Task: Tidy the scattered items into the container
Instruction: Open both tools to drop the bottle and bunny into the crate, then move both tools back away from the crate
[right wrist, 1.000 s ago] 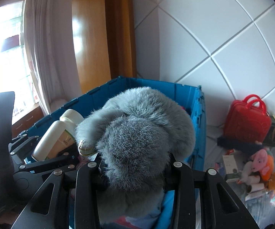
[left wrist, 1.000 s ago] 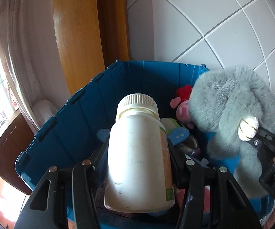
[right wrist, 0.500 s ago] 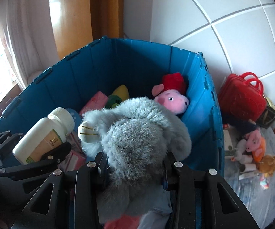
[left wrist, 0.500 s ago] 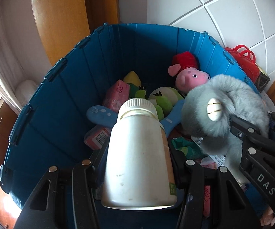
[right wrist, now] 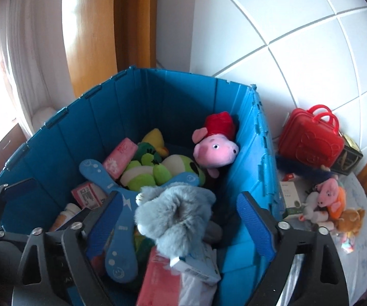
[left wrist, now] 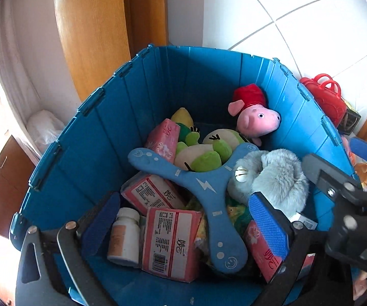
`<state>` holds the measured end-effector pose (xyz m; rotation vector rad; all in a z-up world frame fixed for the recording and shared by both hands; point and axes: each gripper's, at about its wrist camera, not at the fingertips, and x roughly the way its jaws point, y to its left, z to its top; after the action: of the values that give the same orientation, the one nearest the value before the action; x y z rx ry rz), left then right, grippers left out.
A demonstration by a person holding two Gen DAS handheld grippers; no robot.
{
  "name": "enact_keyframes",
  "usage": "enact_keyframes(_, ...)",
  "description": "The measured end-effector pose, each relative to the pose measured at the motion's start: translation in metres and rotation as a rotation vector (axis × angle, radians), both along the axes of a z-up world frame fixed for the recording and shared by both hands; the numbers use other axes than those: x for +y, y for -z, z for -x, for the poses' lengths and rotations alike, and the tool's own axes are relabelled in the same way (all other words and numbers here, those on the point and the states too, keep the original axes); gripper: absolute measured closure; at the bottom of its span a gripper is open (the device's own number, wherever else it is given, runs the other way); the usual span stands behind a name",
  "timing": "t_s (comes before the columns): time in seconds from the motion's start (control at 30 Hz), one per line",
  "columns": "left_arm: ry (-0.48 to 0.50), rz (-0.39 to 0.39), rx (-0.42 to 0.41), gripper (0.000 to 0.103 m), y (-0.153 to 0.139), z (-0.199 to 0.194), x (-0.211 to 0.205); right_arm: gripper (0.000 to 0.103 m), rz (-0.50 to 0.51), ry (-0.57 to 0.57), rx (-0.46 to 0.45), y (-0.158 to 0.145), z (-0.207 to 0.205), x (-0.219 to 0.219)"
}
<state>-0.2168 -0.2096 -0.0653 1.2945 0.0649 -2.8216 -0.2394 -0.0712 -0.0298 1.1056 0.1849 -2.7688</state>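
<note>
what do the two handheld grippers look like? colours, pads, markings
Both match: the left gripper and right gripper have black linkage frames with silver rivets and textured blue pads lining the jaws. The right one's body carries white lettering, only partly legible. No cables, hands or sleeves in view.

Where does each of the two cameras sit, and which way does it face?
Left wrist: on the left gripper, looking down into the blue bin; its own opening fingers and the right gripper show.
Right wrist: on the right gripper, facing the bin and red case; its own opening fingers show.
Shared: bin, pink pig, grey plush.
</note>
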Motion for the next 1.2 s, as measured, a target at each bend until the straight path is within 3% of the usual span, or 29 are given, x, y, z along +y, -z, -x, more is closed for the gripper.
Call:
enact_keyframes(0.27,0.011,0.0,0.097,0.0,-0.026,-0.041,0.031,0.0,0.071,0.003,0.06,-0.021,-0.045,0.055)
enact_keyframes(0.53,0.05,-0.035,0.207,0.0,-0.051,-0.095,0.106,0.0,0.09,0.05,0.128,-0.033,-0.109,0.147)
enact_keyframes(0.63,0.038,-0.085,0.197,0.0,-0.052,-0.112,0.135,0.0,0.088,0.077,0.128,-0.033,-0.128,0.189)
enact_keyframes(0.9,0.003,-0.016,0.13,0.0,-0.044,-0.139,0.204,0.0,0.075,0.144,0.1,-0.022,-0.153,0.267)
enact_keyframes(1.2,-0.003,0.034,0.154,0.0,-0.046,-0.165,0.218,0.0,0.111,0.148,0.102,-0.023,-0.18,0.279)
